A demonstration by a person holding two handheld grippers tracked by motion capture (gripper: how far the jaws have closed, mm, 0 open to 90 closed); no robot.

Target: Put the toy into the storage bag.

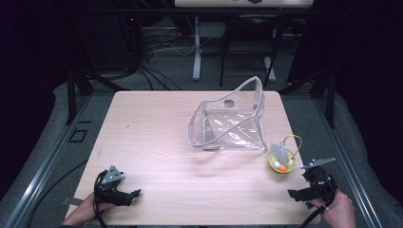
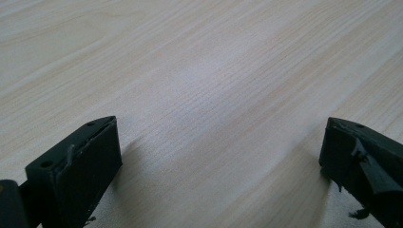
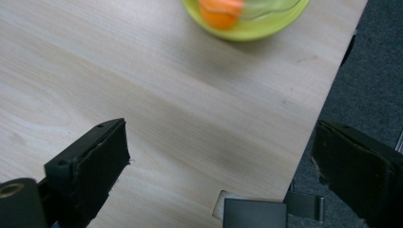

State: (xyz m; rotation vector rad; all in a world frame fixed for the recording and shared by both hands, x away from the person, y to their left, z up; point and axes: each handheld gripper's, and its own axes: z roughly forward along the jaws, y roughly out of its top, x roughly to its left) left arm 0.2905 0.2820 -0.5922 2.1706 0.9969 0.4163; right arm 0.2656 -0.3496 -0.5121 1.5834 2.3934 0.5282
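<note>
Pale wooden table (image 1: 157, 123) stands amid dark, cable-strewn grey floor (image 1: 180, 66).

Showing pale wood grain, smooth and matt, across the table (image 1: 157, 142). Catching glossy highlights on the clear, soft plastic pouch (image 1: 228, 121). Gleaming smooth and shiny on the yellow-green plastic bowl (image 3: 247, 26). Looking matt black and rubbery, with frayed, rough edges, on the pads (image 2: 81, 171) of the left gripper (image 2: 218, 166). Lying dull and coarse as grey carpet (image 3: 366, 57) beside the table.
</note>
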